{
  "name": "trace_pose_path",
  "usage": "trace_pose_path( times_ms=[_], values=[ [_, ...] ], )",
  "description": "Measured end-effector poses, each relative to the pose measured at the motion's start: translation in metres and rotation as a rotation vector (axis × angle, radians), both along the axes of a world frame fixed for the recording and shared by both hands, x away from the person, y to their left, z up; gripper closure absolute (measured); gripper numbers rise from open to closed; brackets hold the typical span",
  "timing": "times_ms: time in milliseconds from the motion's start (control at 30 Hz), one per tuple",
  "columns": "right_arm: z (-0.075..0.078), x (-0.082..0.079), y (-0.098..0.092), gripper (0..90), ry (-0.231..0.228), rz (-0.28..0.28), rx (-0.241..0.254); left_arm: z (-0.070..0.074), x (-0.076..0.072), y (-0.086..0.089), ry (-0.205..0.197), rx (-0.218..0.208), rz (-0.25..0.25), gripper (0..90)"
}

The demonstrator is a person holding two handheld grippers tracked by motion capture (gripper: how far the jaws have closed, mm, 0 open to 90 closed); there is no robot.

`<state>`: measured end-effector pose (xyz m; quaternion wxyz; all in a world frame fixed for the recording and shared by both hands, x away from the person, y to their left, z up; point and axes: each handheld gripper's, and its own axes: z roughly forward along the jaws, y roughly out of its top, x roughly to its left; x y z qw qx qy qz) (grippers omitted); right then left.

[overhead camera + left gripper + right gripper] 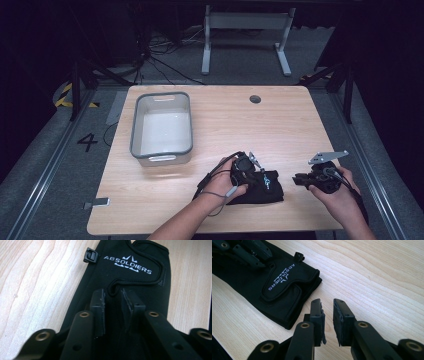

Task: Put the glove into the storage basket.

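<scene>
A black glove (pixel 260 194) printed ABSOLDIERS lies flat on the wooden table (pixel 225 125) near its front edge. My left gripper (pixel 257 177) is right over it. In the left gripper view, the glove (pixel 100 275) runs under the jaws, and the left gripper (pixel 113 293) stands slightly open with fabric showing in the gap and no pad pressing on it. A small black clip (pixel 90 255) sits on the glove's edge. My right gripper (pixel 298 179) is just right of the glove, pointing at it. In the right gripper view, this gripper (pixel 327 302) is open over bare wood, beside the glove's cuff (pixel 284 290).
A white tub with a grey rim (pixel 134 131) stands at the back left of the table with nothing in it. A round cable hole (pixel 255 99) sits near the far edge. Cables trail from both grippers toward the front edge.
</scene>
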<state>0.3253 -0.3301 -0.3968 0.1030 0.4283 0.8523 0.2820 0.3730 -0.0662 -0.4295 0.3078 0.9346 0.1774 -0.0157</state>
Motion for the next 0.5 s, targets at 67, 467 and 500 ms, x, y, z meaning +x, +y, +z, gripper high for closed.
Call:
trace_pose_path(
  times_ms=[67,467,500],
  values=[
    [0.0001,0.0000,-0.0003,77.6,0.000,0.001,0.002,0.0014,-0.0012,0.0001,-0.017,0.003,-0.006,64.1],
    [0.0000,-0.0004,-0.0003,74.3,-0.002,0.005,0.013,0.0022,-0.0026,0.0006,-0.003,0.073,-0.003,38.0],
    [-0.0001,-0.0004,-0.0002,74.1,-0.002,0.005,0.013,0.0013,-0.0024,0.0002,0.002,0.073,0.001,37.2]
  ],
)
